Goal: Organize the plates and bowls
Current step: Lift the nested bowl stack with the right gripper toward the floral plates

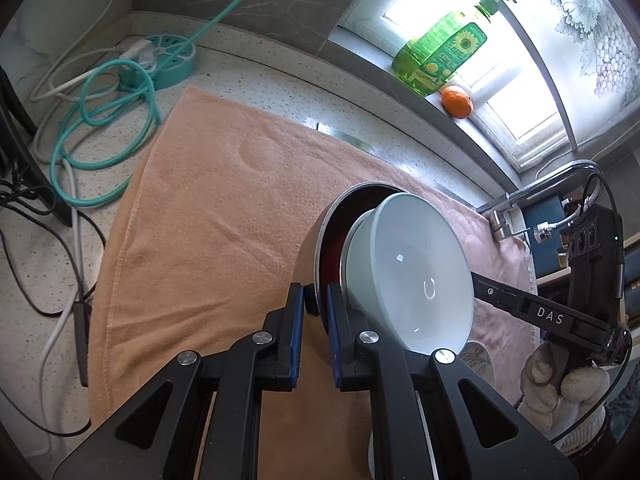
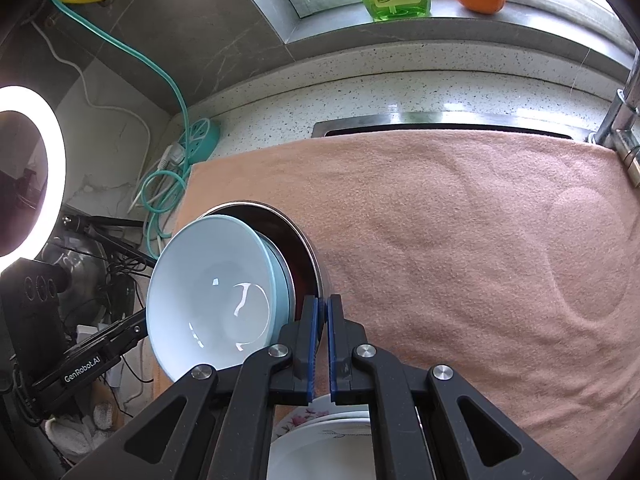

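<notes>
A steel bowl (image 1: 320,236) (image 2: 300,236) with a dark red inside hangs tilted over the peach towel (image 1: 208,216) (image 2: 440,240). A pale blue bowl (image 1: 408,272) (image 2: 208,280) nests in it. My left gripper (image 1: 314,304) is shut on the steel bowl's near rim, one finger outside the wall and one between the two bowls. My right gripper (image 2: 323,312) is shut on the opposite rim the same way. Each gripper's arm shows in the other view, with its tips hidden behind the blue bowl. White flowered plates (image 2: 320,432) lie stacked below the bowls.
A teal power strip (image 1: 168,60) (image 2: 200,136) with a green hose and cables lies at the counter's back left. A green detergent bottle (image 1: 440,52) and an orange (image 1: 457,101) stand on the window sill. A faucet (image 1: 520,200) rises at the right. A lit ring light (image 2: 28,172) stands at the left.
</notes>
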Available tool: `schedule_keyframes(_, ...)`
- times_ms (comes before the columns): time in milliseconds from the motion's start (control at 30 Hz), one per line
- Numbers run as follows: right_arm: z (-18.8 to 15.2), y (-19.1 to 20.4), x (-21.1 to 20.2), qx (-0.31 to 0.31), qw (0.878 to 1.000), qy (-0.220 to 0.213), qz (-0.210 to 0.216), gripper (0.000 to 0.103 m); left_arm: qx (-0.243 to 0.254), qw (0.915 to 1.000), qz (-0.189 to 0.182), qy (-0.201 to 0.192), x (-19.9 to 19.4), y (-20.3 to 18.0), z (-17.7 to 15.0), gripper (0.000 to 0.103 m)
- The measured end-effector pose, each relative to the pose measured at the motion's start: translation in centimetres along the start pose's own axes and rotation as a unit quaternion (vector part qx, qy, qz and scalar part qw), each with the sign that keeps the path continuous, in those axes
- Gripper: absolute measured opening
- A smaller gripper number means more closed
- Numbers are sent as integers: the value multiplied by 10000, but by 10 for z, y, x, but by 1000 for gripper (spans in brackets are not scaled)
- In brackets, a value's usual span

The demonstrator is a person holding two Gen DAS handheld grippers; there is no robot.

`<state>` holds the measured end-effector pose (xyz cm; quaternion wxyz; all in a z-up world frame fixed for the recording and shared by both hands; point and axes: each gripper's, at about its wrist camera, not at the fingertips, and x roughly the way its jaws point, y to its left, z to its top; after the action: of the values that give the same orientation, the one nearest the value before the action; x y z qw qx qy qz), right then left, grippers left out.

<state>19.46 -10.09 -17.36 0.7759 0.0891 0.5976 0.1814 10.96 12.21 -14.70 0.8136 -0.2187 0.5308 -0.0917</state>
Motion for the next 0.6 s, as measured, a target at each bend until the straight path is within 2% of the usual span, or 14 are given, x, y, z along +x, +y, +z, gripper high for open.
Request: schedule_keyframes(600, -9, 5, -45, -285, 9990, -296, 147, 5, 32, 9994, 56, -350, -30, -27, -15, 10)
